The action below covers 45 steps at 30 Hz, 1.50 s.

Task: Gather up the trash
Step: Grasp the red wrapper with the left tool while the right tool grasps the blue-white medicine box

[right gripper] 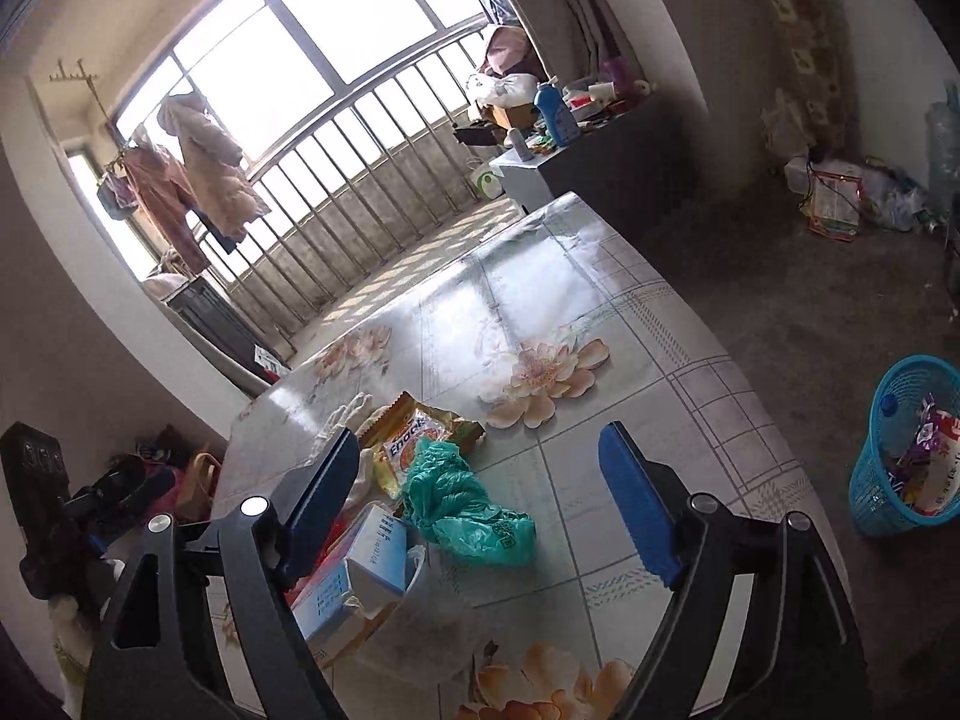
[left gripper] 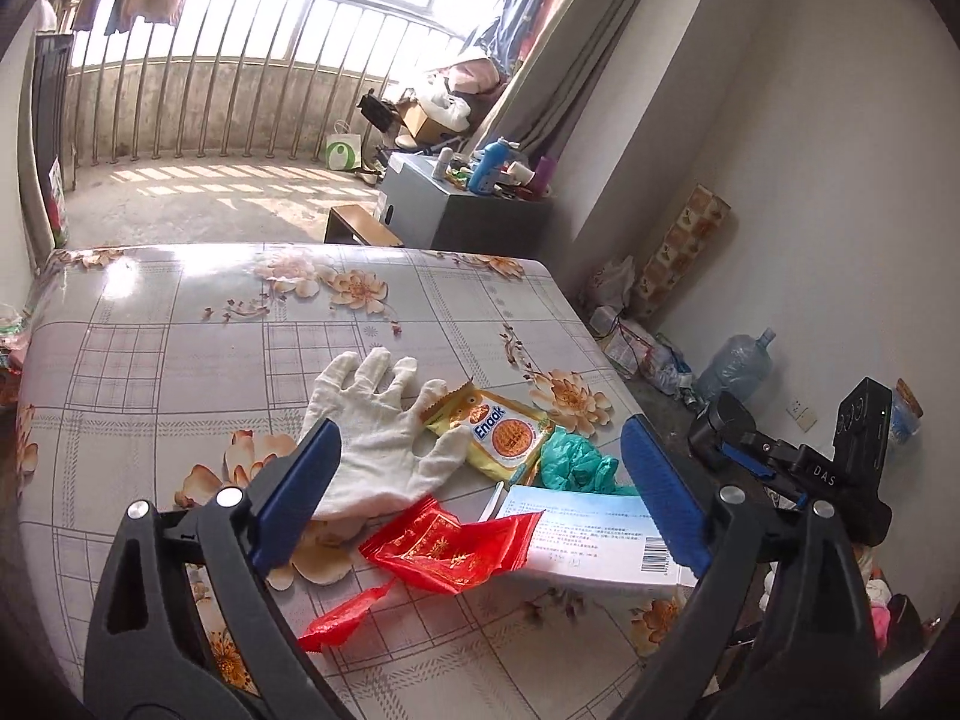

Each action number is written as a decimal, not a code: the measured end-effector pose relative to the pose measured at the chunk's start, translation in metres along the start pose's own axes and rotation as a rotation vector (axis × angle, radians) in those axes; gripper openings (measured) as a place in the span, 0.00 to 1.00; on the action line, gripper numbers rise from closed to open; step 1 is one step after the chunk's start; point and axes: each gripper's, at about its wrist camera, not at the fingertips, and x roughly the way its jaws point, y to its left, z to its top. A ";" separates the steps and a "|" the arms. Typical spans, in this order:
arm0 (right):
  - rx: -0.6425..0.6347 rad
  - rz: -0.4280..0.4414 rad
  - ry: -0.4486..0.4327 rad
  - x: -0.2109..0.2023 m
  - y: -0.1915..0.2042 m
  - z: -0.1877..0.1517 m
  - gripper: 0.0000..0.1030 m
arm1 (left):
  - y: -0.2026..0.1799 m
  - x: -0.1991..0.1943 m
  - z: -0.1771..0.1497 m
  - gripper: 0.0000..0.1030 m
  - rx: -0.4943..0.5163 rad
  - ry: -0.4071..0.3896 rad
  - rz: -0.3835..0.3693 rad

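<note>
Surveying a small heap of litter near one corner of the flowered table (left gripper: pixel 150 324); both tongs hang above it, pointed down at a slant; left gripper (left gripper: pixel 480 492) spread wide, nothing between its blue pads; right gripper (right gripper: pixel 486 504) likewise wide and empty; no trash held by either.

Largest first: white cotton glove (left gripper: pixel 378 438), limp, light, will drape; pinch at the cuff or palm, not the fingers; white and blue carton (left gripper: pixel 600 534) lying flat, touching the red wrapper, stiff-edged but probably crushable; best taken across its narrow side, where flat pads should seat; yellow snack packet (left gripper: pixel 498 438) beside the glove's thumb, glossy film, likely slippery, seemingly empty; grip at the crimped serrated end; red foil wrapper (left gripper: pixel 450 552) crumpled, nearest the left gripper, springy and featherweight; close on the thick bunched middle; green plastic bag (right gripper: pixel 462 504) wadded between packet and carton, soft, compressible; grab the bulk.

Blue mesh basket (right gripper: pixel 906 450) on the floor, well apart from the table, already part-filled; likely the drop point.
</note>
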 end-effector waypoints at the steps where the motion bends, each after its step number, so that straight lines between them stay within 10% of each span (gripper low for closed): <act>1: -0.013 -0.012 -0.017 -0.005 0.001 0.000 0.80 | 0.001 -0.003 -0.001 0.88 -0.008 -0.005 0.009; 15: 0.058 0.229 0.030 -0.054 -0.011 -0.009 0.80 | 0.029 -0.024 -0.049 0.88 -0.088 0.001 0.044; 26: 0.050 0.261 0.159 -0.036 0.018 -0.027 0.80 | 0.055 -0.005 -0.058 0.79 -0.146 0.048 0.020; 38: 0.216 0.303 0.306 -0.003 0.008 -0.047 0.66 | -0.009 0.022 -0.090 0.50 0.235 0.103 0.018; 45: 0.303 0.354 0.342 0.006 0.002 -0.049 0.61 | -0.015 0.047 -0.095 0.37 0.292 0.157 0.019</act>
